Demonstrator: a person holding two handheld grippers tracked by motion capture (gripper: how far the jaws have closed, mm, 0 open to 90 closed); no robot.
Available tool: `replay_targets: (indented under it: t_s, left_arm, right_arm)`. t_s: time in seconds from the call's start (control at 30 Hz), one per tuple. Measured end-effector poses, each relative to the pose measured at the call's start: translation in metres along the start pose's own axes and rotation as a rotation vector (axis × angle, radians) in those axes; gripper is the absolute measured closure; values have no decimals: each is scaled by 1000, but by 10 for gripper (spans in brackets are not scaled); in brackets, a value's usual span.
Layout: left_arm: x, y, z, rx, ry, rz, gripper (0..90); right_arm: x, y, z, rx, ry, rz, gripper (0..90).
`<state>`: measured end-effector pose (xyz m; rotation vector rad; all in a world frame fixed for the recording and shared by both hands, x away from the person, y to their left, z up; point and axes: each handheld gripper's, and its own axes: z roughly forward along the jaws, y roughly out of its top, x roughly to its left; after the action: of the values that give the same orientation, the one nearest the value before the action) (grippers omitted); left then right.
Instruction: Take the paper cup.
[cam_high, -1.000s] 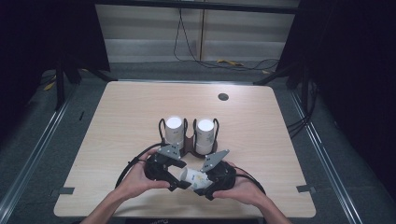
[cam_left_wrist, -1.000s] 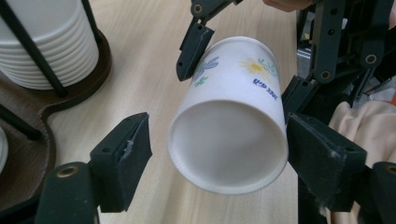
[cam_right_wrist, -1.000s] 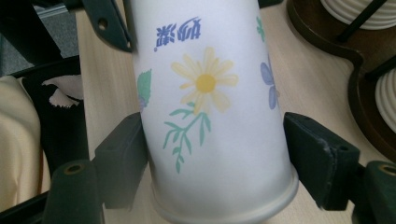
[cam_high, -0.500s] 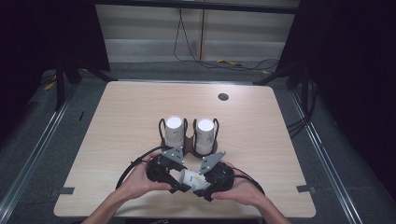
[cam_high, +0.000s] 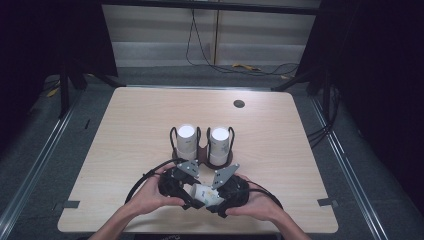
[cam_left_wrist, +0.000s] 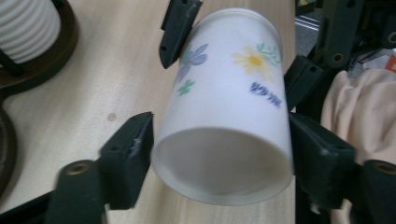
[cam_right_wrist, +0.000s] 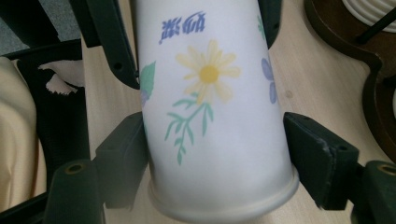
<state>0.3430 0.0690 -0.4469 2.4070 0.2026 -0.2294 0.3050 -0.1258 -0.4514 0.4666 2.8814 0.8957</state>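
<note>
A white paper cup (cam_high: 204, 193) printed with flowers lies level just above the table's front edge, held between both grippers. My left gripper (cam_high: 192, 196) has it by one end. Its jaws have just been closing, and the pads now press both sides of the cup (cam_left_wrist: 224, 107). My right gripper (cam_high: 216, 200) is shut on the opposite, rimmed end, its pads tight against the cup (cam_right_wrist: 210, 116). A hand holds each gripper. The right gripper's jaws appear at the far end of the cup in the left gripper view.
Just behind the grippers, two ribbed white cups (cam_high: 187, 139) (cam_high: 220, 142) stand in a black wire holder on a dark wooden base (cam_high: 202, 156). A small dark disc (cam_high: 239, 104) lies at the back right of the wooden table (cam_high: 125, 125).
My left gripper's jaws have closed in onto the end of the flowered cup. The right gripper has kept still, holding the cup throughout.
</note>
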Motion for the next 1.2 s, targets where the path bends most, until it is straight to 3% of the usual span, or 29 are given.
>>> replay_targets:
  t_s: [0.17, 0.33, 0.37, 0.43, 0.47, 0.57, 0.77, 0.87, 1.2]
  left_arm:
    - [0, -1, -1, -17, 4, 0, 322]
    - [-3, 0, -1, 1, 8, 31, 354]
    - [-4, -1, 0, -21, 0, 28, 356]
    - [-3, 0, -1, 3, 10, 30, 359]
    - [-3, 0, -1, -13, 1, 27, 360]
    - [-4, -1, -1, -43, 0, 18, 361]
    - [-3, -2, -4, -71, 1, 11, 361]
    - [-3, -3, -3, -108, 6, 13, 361]
    - [-3, -3, -7, -138, 27, 19, 361]
  right_arm:
    - [-1, -2, 0, -7, 4, 10, 255]
    - [-2, -4, 3, -2, 14, 8, 235]
    - [-2, -4, 3, 0, 15, 11, 229]
    - [-2, -5, 4, -6, 17, 22, 220]
    - [-2, -5, 3, -10, 15, 24, 214]
    - [-4, -6, 1, -37, 18, 27, 193]
    - [-7, -11, -5, -104, 31, 70, 143]
    - [-10, -15, -8, -120, 22, 96, 138]
    - [-14, -25, -15, -183, 13, 154, 138]
